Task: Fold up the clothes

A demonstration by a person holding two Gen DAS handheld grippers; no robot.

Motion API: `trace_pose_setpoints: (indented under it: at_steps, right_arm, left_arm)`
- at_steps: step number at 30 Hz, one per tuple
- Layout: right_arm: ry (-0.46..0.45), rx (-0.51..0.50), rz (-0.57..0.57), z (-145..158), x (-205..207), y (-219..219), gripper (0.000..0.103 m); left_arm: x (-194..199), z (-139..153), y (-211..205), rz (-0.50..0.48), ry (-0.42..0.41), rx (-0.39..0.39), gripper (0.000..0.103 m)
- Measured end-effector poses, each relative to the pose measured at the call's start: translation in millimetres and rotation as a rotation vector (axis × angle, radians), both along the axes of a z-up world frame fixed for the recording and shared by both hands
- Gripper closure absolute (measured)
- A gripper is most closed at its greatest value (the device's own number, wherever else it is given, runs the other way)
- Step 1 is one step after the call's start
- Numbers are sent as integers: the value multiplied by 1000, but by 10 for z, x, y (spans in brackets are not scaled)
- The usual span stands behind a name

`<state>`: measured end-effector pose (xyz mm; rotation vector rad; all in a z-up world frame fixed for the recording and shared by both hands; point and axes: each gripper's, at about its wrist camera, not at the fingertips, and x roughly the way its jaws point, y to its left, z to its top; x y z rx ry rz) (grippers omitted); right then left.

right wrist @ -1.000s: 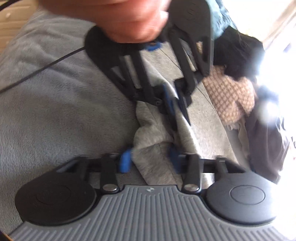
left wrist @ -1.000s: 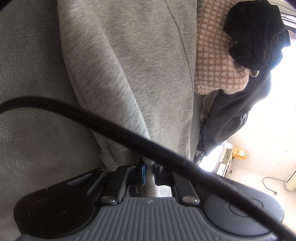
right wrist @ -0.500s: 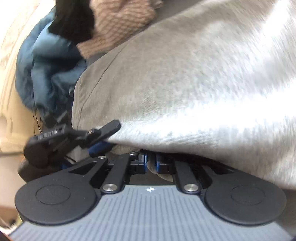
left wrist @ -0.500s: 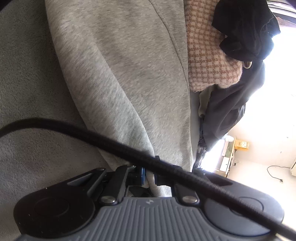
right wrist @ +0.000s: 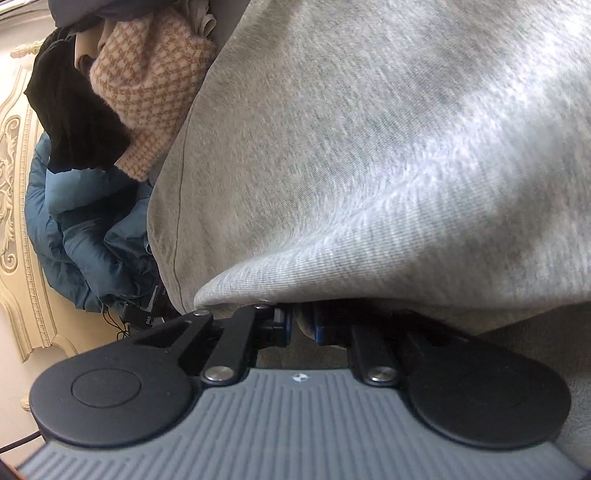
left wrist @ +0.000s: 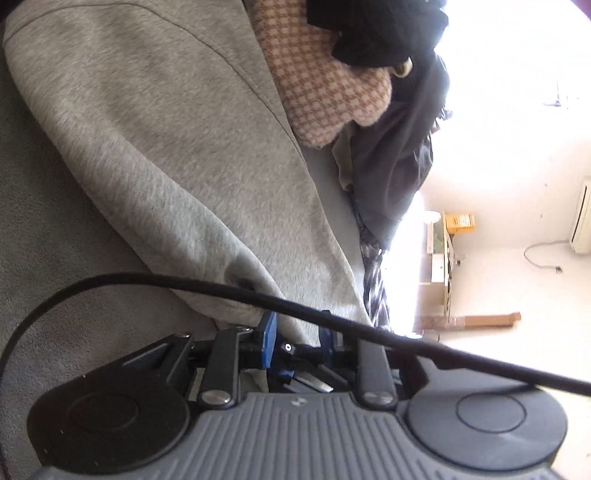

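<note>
A light grey sweatshirt (left wrist: 177, 147) lies across a grey fleece cover (left wrist: 55, 258). My left gripper (left wrist: 297, 338) is at the garment's lower hem. Its blue pads (left wrist: 267, 339) stand apart, with a fold of the hem still lying loosely between them. In the right wrist view the same sweatshirt (right wrist: 369, 147) fills most of the frame and drapes over the fingers. My right gripper (right wrist: 302, 326) is shut on a bunched edge of it, the pads close together with grey cloth pinched between them.
A pile of clothes lies beyond the sweatshirt: a pink-brown houndstooth knit (left wrist: 325, 81), a black garment (left wrist: 369, 29), a dark grey one (left wrist: 391, 166) and a blue padded jacket (right wrist: 81, 240). A black cable (left wrist: 332, 321) crosses just above the left fingers. A cream carved headboard (right wrist: 14, 184) stands at the left.
The left pads, earlier pinched on the hem, have spread apart. The right gripper closed on the sweatshirt's edge and has stayed shut on it. Both views shifted slightly along the garment.
</note>
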<state>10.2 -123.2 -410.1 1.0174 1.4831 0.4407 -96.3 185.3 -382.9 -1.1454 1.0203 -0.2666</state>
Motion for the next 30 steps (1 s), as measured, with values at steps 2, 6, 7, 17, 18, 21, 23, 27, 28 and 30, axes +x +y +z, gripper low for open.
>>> trace_pose_setpoints:
  at_steps: [2, 6, 7, 17, 18, 21, 23, 27, 28, 30]
  right_arm:
    - [-14, -13, 8, 14, -22, -9, 93]
    - [-85, -84, 31, 128, -87, -60, 91]
    - [-106, -105, 37, 164, -105, -75, 90]
    - [-429, -410, 170, 638, -370, -160, 78]
    - [-510, -469, 225, 707, -441, -93, 78]
    - [-750, -616, 407, 874, -662, 125, 78]
    - [-880, -668, 536, 908, -807, 279, 78]
    - [-1075, -715, 709, 881, -1031, 513, 78]
    - [-1098, -705, 735, 870, -1055, 562, 79]
    - [-1143, -684, 787, 847, -1100, 661, 80]
  left_arm:
    - [24, -37, -63, -32, 16, 34, 78]
    - [105, -181, -123, -29, 54, 54, 79]
    - [122, -217, -124, -20, 60, 50, 79]
    - [165, -391, -97, 20, 141, 18, 80]
    - [160, -394, -95, 25, 144, 16, 80]
    - [142, -402, -94, 41, 156, 11, 80]
    - [121, -398, -110, 51, 165, 4, 80]
    - [205, -438, -141, 64, 176, 5, 79]
    - [206, -437, -143, 64, 176, 8, 79]
    - [206, -437, -145, 64, 177, 10, 79]
